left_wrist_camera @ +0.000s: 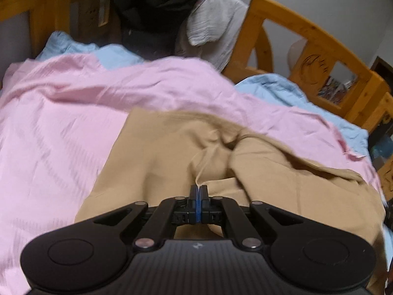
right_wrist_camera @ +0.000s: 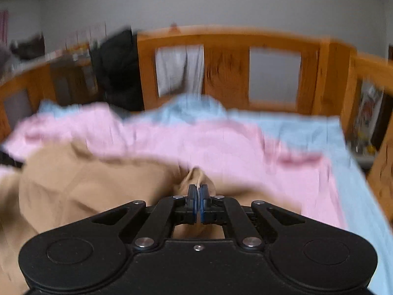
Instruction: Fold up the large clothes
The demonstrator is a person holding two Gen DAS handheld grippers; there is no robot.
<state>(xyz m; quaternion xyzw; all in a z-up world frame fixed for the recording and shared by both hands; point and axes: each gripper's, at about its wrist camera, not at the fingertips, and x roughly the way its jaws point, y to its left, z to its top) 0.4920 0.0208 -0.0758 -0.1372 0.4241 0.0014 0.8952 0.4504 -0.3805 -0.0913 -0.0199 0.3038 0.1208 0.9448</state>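
one tan garment (left_wrist_camera: pixel 172 152), seemingly pinched by both the left tool (left_wrist_camera: pixel 199 188) and right tool (right_wrist_camera: pixel 197 188).

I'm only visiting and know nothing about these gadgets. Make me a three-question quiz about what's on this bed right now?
1. True or false: the left gripper is shut on a pinch of the tan garment.
2. What lies directly under the tan garment: A) bare wood, B) the pink sheet, C) a black coat?
3. Fill in: the right gripper is shut on a fold of ____ cloth.

Key
1. True.
2. B; a light blue sheet shows beyond the pink one.
3. Tan.
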